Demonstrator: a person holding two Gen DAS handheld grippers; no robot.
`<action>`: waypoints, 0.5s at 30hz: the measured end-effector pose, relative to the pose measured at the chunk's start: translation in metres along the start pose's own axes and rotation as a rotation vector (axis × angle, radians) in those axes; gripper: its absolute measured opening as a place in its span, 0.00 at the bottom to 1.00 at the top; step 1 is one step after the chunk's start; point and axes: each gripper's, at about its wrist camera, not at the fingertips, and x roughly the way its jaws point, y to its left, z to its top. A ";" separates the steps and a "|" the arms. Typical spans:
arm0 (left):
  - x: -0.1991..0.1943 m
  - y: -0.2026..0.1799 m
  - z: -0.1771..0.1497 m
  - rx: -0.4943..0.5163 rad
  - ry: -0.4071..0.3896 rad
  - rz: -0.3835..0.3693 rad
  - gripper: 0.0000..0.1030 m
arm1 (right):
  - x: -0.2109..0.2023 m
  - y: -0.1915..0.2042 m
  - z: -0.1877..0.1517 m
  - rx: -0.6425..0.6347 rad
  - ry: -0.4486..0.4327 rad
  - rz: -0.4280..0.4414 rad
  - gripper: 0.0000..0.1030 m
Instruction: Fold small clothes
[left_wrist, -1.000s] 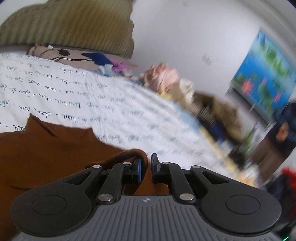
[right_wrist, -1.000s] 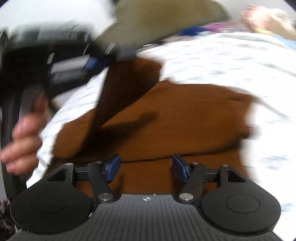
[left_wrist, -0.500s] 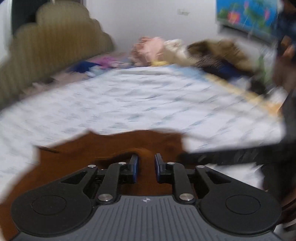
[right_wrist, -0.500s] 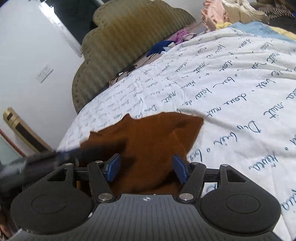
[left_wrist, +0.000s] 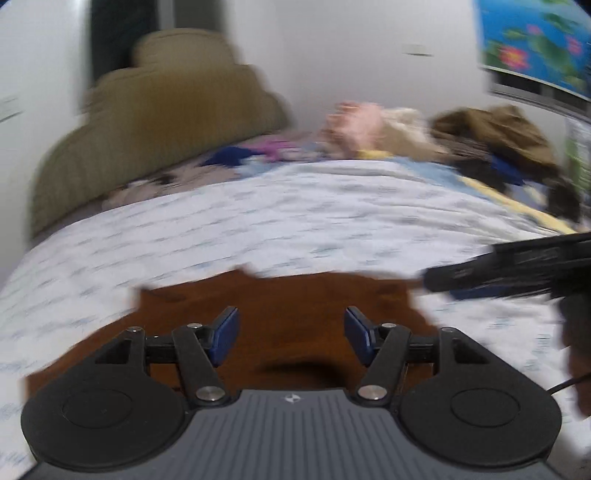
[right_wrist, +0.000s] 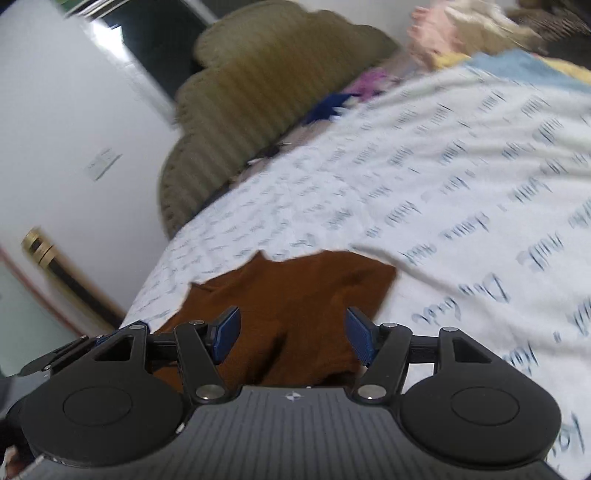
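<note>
A brown garment (left_wrist: 280, 306) lies folded on the white bedsheet with blue handwriting print (left_wrist: 295, 214). My left gripper (left_wrist: 291, 338) is open and empty just above the garment's near part. In the right wrist view the same brown garment (right_wrist: 295, 291) lies on the sheet (right_wrist: 461, 206). My right gripper (right_wrist: 291, 338) is open and empty over the garment's near edge. The right gripper also shows blurred at the right of the left wrist view (left_wrist: 517, 269), beside the garment's right corner.
An olive ribbed headboard (left_wrist: 155, 125) stands behind the bed. A pile of pink, cream and brown clothes (left_wrist: 424, 133) lies at the far right of the bed. Blue and purple items (left_wrist: 251, 155) lie near the headboard. A white wall and door (right_wrist: 74, 140) are left of the bed.
My left gripper was shut on the brown garment and has opened, letting it go. The garment now lies folded on the sheet. Both views have swung; the right gripper stays open.
</note>
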 end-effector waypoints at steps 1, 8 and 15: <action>-0.004 0.015 -0.005 -0.022 0.005 0.048 0.64 | 0.002 0.006 0.002 -0.033 0.011 0.015 0.62; -0.017 0.116 -0.041 -0.182 0.104 0.296 0.69 | 0.055 0.072 -0.009 -0.259 0.132 0.038 0.62; -0.006 0.155 -0.074 -0.283 0.171 0.335 0.69 | 0.106 0.126 -0.051 -0.656 0.161 -0.182 0.63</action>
